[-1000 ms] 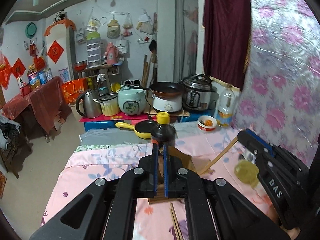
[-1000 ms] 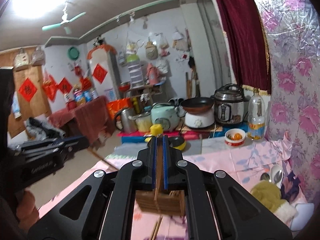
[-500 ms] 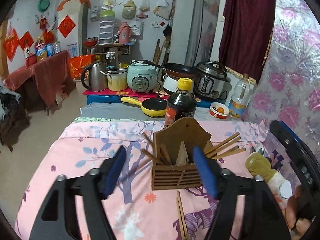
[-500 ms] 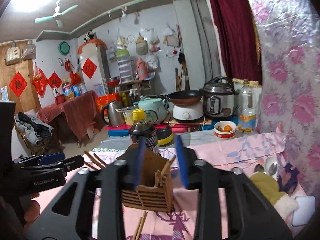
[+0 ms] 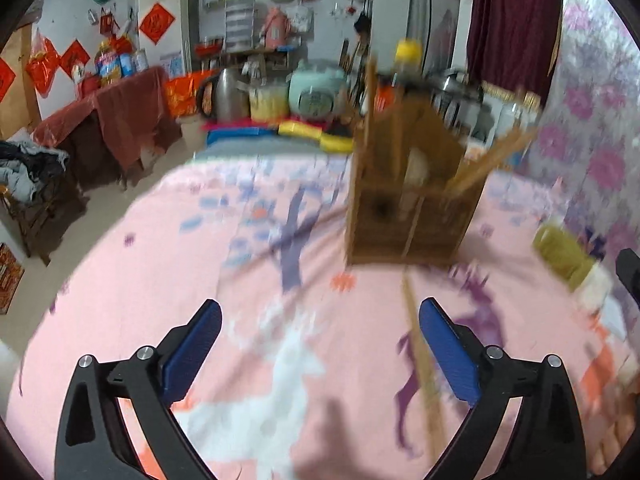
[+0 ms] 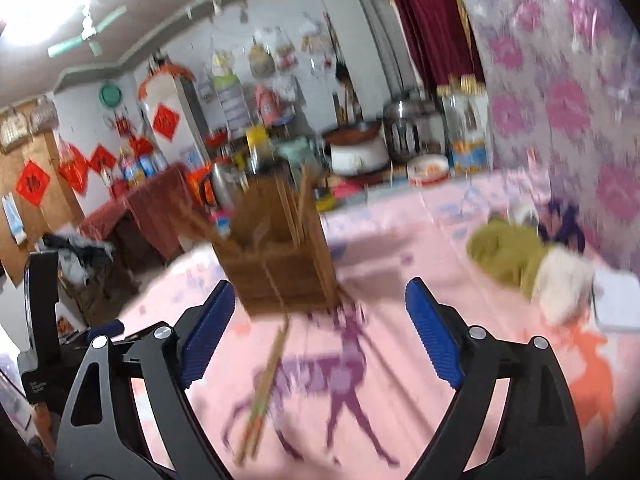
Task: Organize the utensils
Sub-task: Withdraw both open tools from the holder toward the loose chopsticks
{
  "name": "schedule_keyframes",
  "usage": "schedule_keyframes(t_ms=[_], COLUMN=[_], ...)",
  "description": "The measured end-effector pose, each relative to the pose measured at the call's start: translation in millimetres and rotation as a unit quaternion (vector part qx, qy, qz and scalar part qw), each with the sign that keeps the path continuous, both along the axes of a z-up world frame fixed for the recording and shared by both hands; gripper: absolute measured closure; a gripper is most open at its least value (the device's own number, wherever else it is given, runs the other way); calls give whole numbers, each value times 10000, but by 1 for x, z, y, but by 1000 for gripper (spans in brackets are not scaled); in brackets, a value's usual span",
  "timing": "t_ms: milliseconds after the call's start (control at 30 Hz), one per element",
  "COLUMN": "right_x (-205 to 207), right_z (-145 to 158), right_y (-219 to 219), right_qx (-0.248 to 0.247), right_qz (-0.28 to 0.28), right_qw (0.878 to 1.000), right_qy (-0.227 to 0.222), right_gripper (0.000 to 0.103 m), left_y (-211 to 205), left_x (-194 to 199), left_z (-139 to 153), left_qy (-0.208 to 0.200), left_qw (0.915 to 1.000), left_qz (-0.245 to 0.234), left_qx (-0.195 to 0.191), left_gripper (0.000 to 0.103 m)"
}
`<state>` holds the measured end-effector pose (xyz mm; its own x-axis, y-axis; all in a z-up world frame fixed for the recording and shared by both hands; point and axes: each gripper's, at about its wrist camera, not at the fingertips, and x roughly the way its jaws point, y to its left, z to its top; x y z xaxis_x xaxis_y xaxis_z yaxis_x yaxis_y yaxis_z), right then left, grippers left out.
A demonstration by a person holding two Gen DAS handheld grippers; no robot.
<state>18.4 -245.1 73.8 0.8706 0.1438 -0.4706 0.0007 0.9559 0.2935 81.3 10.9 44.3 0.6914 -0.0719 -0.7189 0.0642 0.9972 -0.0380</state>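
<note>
A wooden utensil holder (image 5: pixel 408 208) stands on the pink cloth, with chopsticks sticking out of it; it also shows in the right wrist view (image 6: pixel 280 260). A loose pair of chopsticks (image 5: pixel 424 376) lies on the cloth in front of it, seen too in the right wrist view (image 6: pixel 264 392). My left gripper (image 5: pixel 320 344) is open and empty, back from the holder. My right gripper (image 6: pixel 320 332) is open and empty, just in front of the holder. Both views are blurred.
A green and white cloth bundle (image 6: pixel 520 260) lies to the right by the flowered wall. A soy sauce bottle (image 5: pixel 408 56) stands behind the holder. Pots, a kettle and a rice cooker (image 5: pixel 316 92) sit beyond the table's far edge.
Both grippers went from shut to wide open and pulled back and down from the holder. The views tilted toward the cloth, and the loose chopsticks now lie between the fingers.
</note>
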Motion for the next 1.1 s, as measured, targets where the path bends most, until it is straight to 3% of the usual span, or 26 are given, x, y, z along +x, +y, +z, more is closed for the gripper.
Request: schedule_keyframes(t_ms=[133, 367, 567, 767, 967, 1100], right_x=[-2, -29, -29, -30, -19, -11], right_z=[-31, -55, -70, -82, -92, -87], right_y=[1, 14, 55, 80, 66, 33], right_qx=[-90, -150, -808, -1311, -1254, -855], right_qz=[86, 566, 1340, 1763, 1389, 721], right_qw=[9982, 9938, 9794, 9641, 9633, 9752], right_qy=[584, 942, 1276, 1493, 1922, 1912], right_gripper=[18, 18, 19, 29, 29, 27], left_y=[23, 44, 49, 48, 41, 19], left_x=[-4, -21, -17, -12, -14, -23], left_z=[-36, -41, -48, -57, -54, -49], left_qy=[552, 494, 764, 996, 934, 838], left_qw=[9981, 9966, 9952, 9934, 9947, 9956], left_qz=[267, 642, 613, 559, 388, -291], left_qx=[38, 137, -87, -144, -174, -285], left_gripper=[6, 6, 6, 6, 6, 6])
